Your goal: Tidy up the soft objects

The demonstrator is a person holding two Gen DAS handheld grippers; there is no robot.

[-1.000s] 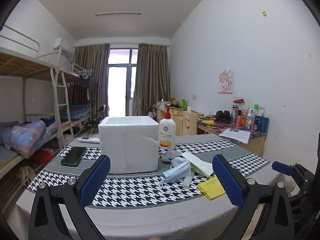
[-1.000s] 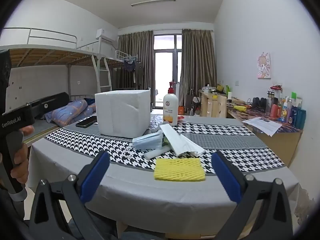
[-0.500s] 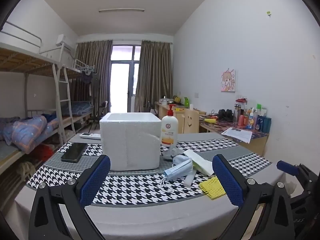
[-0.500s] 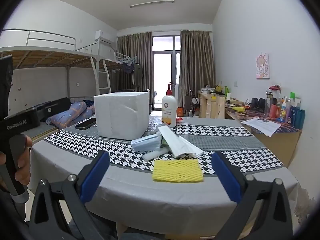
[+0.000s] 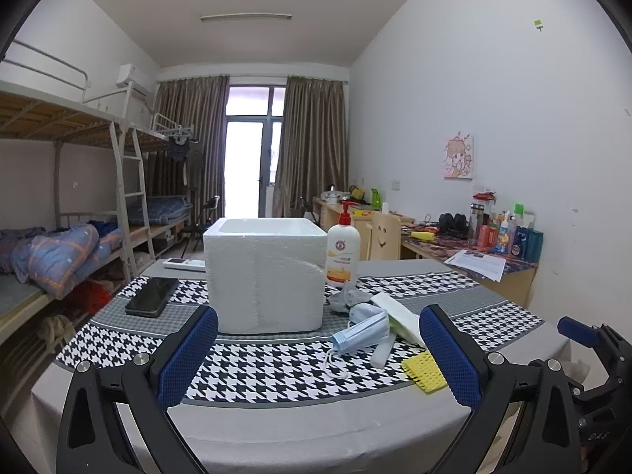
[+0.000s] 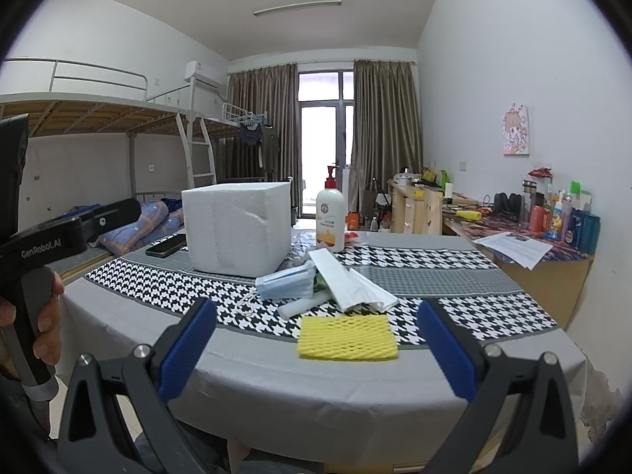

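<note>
- Dorm room; a table [image 5: 276, 426] with a houndstooth cloth fills both views.
- Left gripper [image 5: 318, 351] and right gripper [image 6: 316, 339] hover spread wide, empty.
- Yellow foam pad [image 6: 347, 343] lies between the right fingers, near the table's edge; face mask [image 6: 286, 283] and white packet [image 6: 347, 282] lie behind it, beside the foam box [image 6: 237, 229].
- Only the left view shows the box open on top [image 5: 264, 276].
- Only the right view shows a hand [image 6: 43, 331] on the left gripper's handle.

My blue finger pads [image 6: 189, 349] look like dimpled rubber on matt black plastic arms, facing a woven houndstooth tablecloth [image 6: 434, 260], a grainy white foam box [image 6: 237, 229], a yellow foam net sleeve [image 6: 347, 337], a pleated fabric mask [image 6: 286, 282] and a glossy plastic pump bottle [image 6: 331, 219].
</note>
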